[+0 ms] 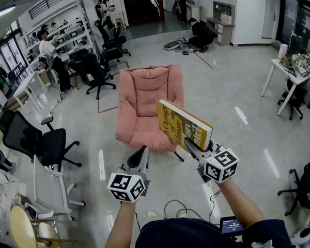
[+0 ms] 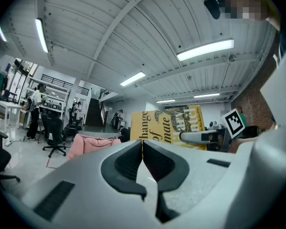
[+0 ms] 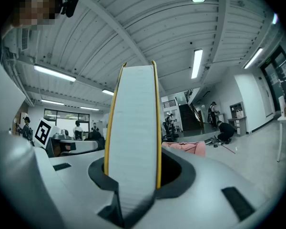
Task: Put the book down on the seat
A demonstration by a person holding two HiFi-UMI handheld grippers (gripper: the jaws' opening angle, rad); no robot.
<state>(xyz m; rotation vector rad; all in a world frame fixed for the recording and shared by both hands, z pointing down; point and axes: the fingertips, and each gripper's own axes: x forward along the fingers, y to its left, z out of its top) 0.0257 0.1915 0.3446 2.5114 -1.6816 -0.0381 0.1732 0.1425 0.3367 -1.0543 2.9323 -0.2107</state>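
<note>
The right gripper (image 1: 198, 150) holds a yellow book (image 1: 182, 123) in the middle of the head view. Its jaws are spread wide and press on both covers, with the white pages between them. The book is up in the air and tilted. It is in front of the pink seat (image 1: 144, 94), not on it. The left gripper (image 1: 141, 154) is at the lower left of the book. Its jaws are closed together and hold nothing.
</note>
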